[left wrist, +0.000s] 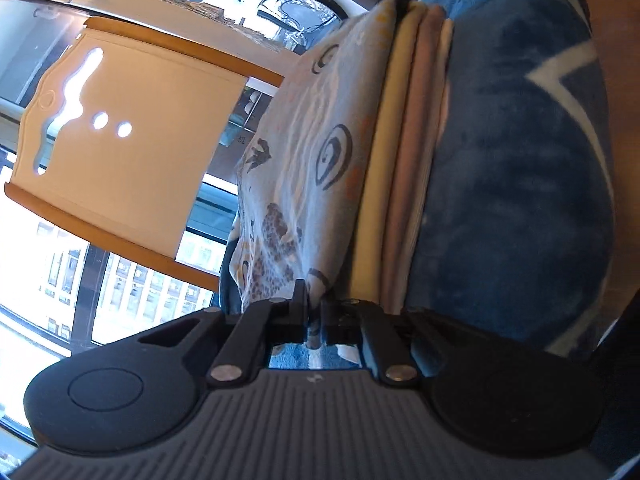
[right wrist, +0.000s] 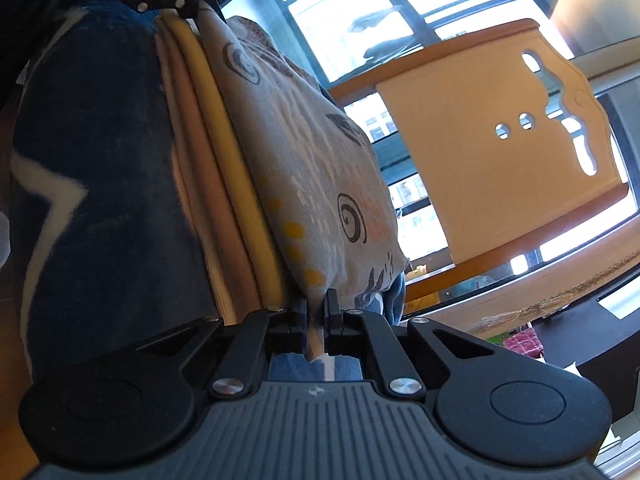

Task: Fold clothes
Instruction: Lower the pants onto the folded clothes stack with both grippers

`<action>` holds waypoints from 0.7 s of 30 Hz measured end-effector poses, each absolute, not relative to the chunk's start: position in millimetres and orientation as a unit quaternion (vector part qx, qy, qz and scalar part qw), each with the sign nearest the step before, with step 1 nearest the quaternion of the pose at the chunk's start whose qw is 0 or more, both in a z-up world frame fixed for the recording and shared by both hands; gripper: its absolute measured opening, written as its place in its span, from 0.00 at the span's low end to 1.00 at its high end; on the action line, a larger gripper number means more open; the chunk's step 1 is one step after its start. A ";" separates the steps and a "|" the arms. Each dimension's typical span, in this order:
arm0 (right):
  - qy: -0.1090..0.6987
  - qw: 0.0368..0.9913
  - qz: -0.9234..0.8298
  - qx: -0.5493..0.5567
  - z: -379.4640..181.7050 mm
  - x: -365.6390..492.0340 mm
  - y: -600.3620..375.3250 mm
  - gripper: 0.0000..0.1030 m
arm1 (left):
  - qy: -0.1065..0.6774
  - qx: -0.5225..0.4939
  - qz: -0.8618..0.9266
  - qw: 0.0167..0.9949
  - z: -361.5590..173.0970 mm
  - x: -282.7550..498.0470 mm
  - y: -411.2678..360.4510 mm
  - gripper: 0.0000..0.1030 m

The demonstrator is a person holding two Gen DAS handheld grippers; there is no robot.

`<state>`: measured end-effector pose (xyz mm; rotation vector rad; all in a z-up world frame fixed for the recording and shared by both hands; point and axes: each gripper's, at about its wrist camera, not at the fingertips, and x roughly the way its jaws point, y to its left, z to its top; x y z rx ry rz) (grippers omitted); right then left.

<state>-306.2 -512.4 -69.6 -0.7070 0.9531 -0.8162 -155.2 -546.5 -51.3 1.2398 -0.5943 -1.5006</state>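
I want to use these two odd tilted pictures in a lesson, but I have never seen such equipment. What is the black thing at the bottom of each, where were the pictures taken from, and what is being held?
No robot here: a person holds a two-finger tool in each hand, each carrying a wide-angle camera looking along its fingers. One picture comes from the left gripper, the other from the right gripper. That explains the tilt and bending. Each is shut on an end of the same light cotton cloth with printed spirals and dots, held over a stack of folded yellow and peach cloths lying on a fluffy dark blue blanket with white lines. Each view also shows the other gripper far off. Behind are an orange chair back with cut-out holes and windows.
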 end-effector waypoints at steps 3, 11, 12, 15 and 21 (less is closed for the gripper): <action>0.430 0.754 -0.384 -0.315 -67.0 -308.0 -513.2 0.05 | -0.242 0.506 -0.631 0.535 -41.2 -155.5 -543.2 0.03; 0.443 0.748 -0.377 -0.320 -81.1 -305.6 -517.6 0.06 | -0.246 0.527 -0.623 0.523 -56.2 -157.9 -542.2 0.04; 0.445 0.745 -0.376 -0.325 -82.2 -305.3 -517.6 0.06 | -0.249 0.530 -0.620 0.522 -57.0 -158.3 -542.5 0.06; 0.447 0.748 -0.372 -0.319 -80.9 -304.2 -521.2 0.04 | -0.247 0.535 -0.622 0.516 -59.4 -158.8 -543.9 0.03; 0.421 0.758 -0.390 -0.309 -64.9 -309.2 -517.8 0.04 | -0.243 0.519 -0.627 0.528 -46.8 -158.2 -532.6 0.01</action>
